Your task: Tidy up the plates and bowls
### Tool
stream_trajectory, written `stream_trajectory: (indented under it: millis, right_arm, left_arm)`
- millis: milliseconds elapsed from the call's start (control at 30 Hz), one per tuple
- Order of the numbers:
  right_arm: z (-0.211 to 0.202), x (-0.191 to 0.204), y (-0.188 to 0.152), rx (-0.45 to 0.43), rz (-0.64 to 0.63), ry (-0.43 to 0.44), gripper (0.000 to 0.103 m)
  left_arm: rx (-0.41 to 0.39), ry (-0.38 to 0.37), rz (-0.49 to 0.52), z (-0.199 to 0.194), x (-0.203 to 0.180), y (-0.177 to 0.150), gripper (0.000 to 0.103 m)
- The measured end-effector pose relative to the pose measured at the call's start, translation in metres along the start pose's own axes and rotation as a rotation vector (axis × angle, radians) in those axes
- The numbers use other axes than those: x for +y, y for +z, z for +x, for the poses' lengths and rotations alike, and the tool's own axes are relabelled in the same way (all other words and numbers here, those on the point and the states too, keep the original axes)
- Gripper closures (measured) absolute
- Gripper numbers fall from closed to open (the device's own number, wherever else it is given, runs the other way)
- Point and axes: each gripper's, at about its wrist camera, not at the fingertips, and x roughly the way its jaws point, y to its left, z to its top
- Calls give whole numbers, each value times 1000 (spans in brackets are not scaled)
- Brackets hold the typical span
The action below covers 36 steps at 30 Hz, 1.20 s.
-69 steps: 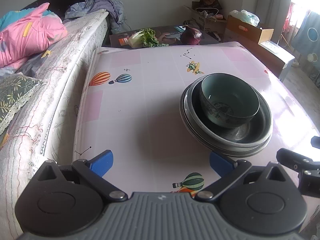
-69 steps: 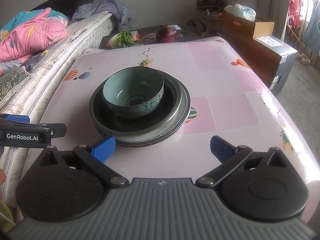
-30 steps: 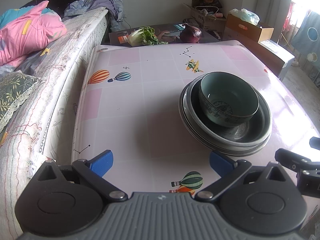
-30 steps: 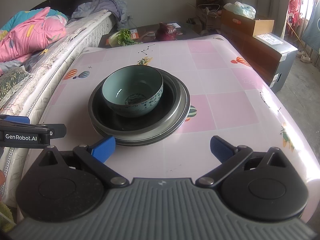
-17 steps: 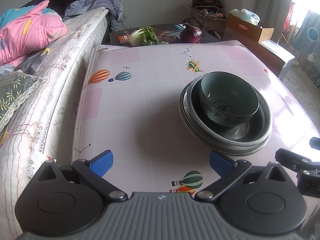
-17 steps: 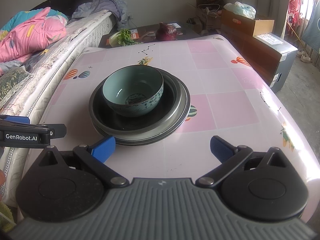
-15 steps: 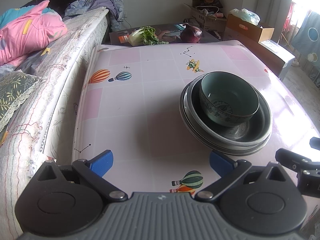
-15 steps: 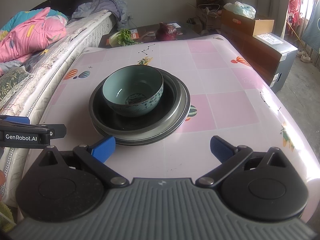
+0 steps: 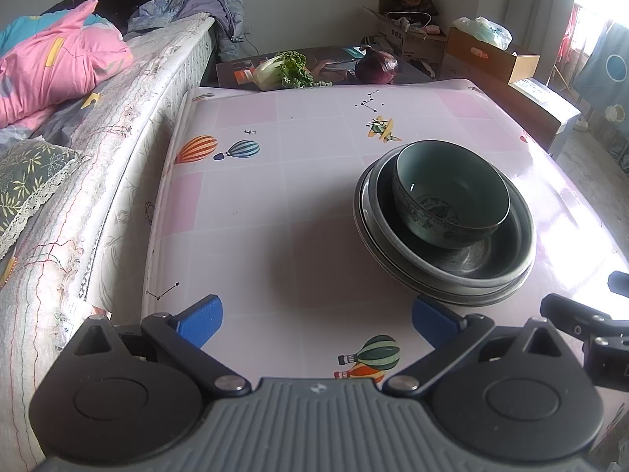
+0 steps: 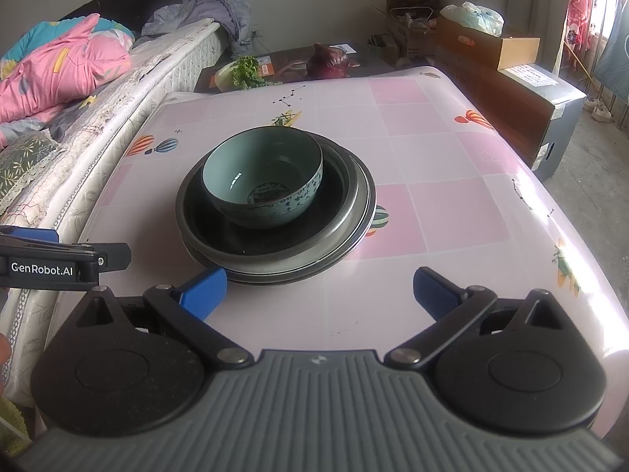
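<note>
Pink checked cloth with balloon prints covers the table you are working at, and the task's ware sits in one pile near its middle. Your teal bowl stands upright in a dark deep plate, which rests on further plates stacked beneath; how many lie under it you cannot tell. From your left wrist view the same bowl and stack lie ahead and to the right.

Your right gripper hovers at the table's near edge with its jaws spread wide and empty, its left blue pad just beside the stack's rim. Your left gripper is likewise wide apart and holds nothing, over bare cloth, its right pad just short of the stack.

Nothing stands between either gripper and the pile. A mattress with a pink quilt runs along the table's left side. Beyond the far edge a low surface carries a leafy cabbage and a purple cabbage. Cardboard boxes line the right.
</note>
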Motion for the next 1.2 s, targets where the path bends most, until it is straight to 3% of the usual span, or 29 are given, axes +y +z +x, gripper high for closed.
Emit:
stream_trajectory:
  millis: [1200]
  right_arm:
    - [1,2,-2,3,-2,6,1]
  left_arm:
    - [3,0,-2,0,2,-1,0]
